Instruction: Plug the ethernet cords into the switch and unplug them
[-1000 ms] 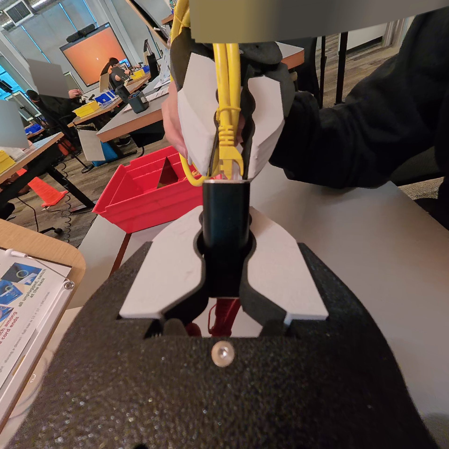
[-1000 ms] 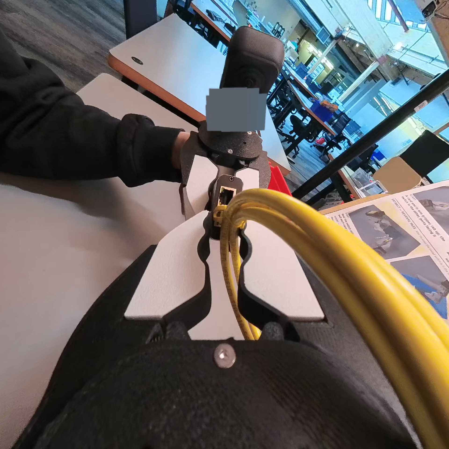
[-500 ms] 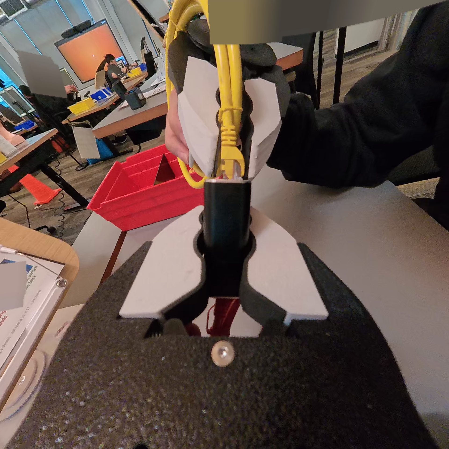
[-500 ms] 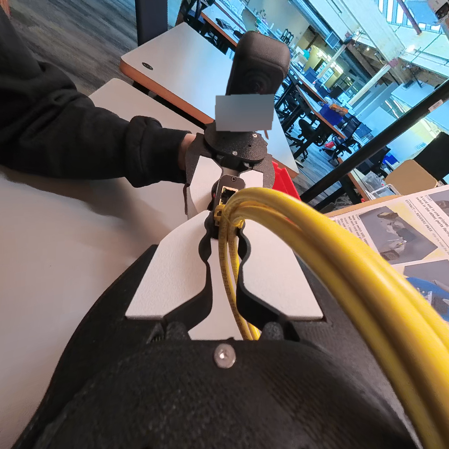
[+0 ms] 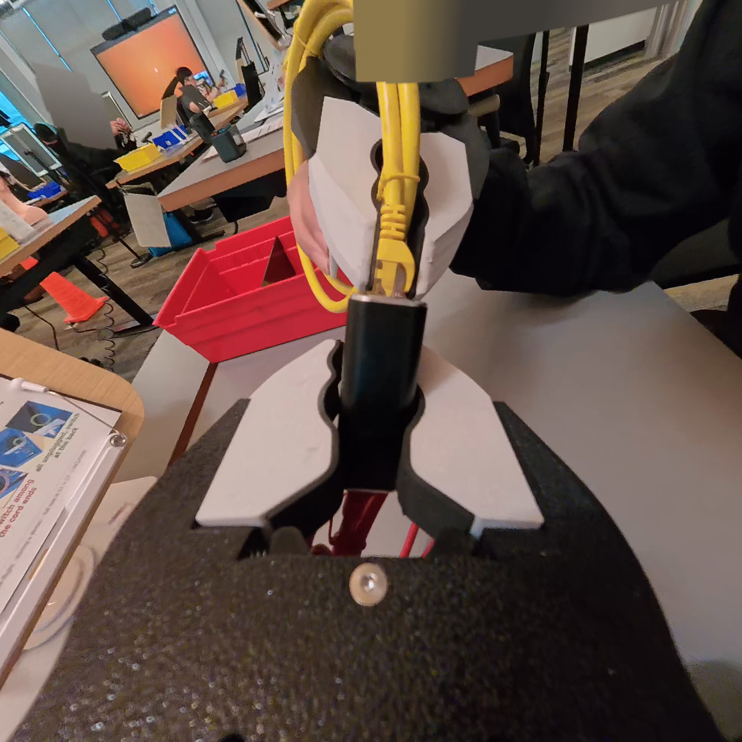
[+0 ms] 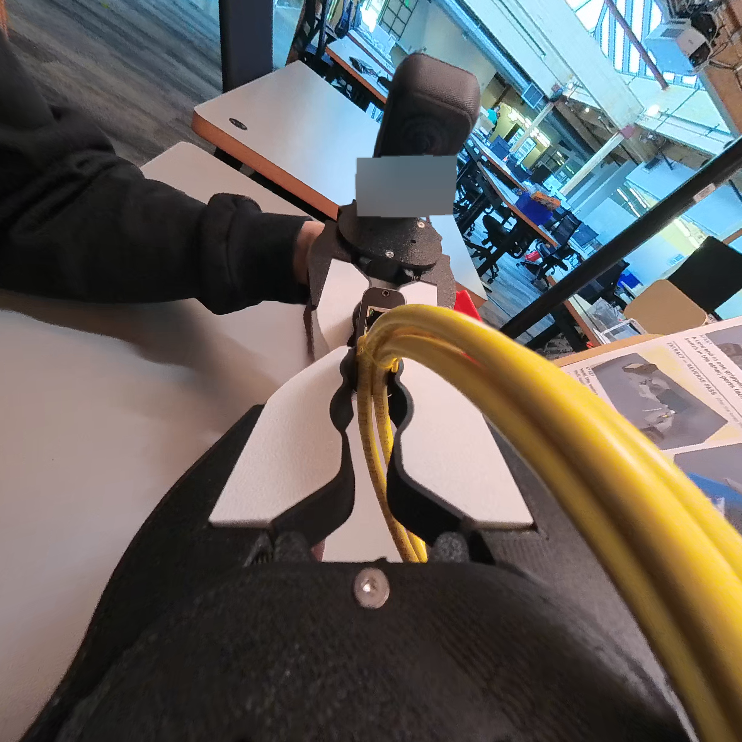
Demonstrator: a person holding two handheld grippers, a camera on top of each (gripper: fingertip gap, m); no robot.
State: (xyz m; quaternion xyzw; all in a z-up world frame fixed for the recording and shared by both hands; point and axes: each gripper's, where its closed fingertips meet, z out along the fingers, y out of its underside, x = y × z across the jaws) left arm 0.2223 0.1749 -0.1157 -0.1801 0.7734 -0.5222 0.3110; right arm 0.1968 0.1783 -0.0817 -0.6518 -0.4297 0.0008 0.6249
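A large open workshop stretches behind my tools, with rows of desks and a glowing orange screen (image 5: 148,68) far off; below them lies a pale grey table (image 5: 562,401) with a red bin (image 5: 241,305) at its far edge.

My left gripper (image 5: 379,385) is clamped on the black switch (image 5: 381,349), a slim box whose long axis runs straight ahead along my fingers, its port face pointing away from me toward the other tool. My right gripper (image 6: 371,401) faces it head-on and pinches the yellow ethernet cord (image 5: 395,225) just behind its plug (image 5: 395,267). The cord's held end lies along those fingers, plug pointing at the switch's end face and touching it — whether it is fully seated I cannot tell.

The rest of the cord (image 6: 562,421) arcs in a heavy bundle over my right tool. I judge its weight could twist the plug off-axis, so it jams at the port rim or bends its latch. Pushing harder could also slide the smooth switch back through my left grip.
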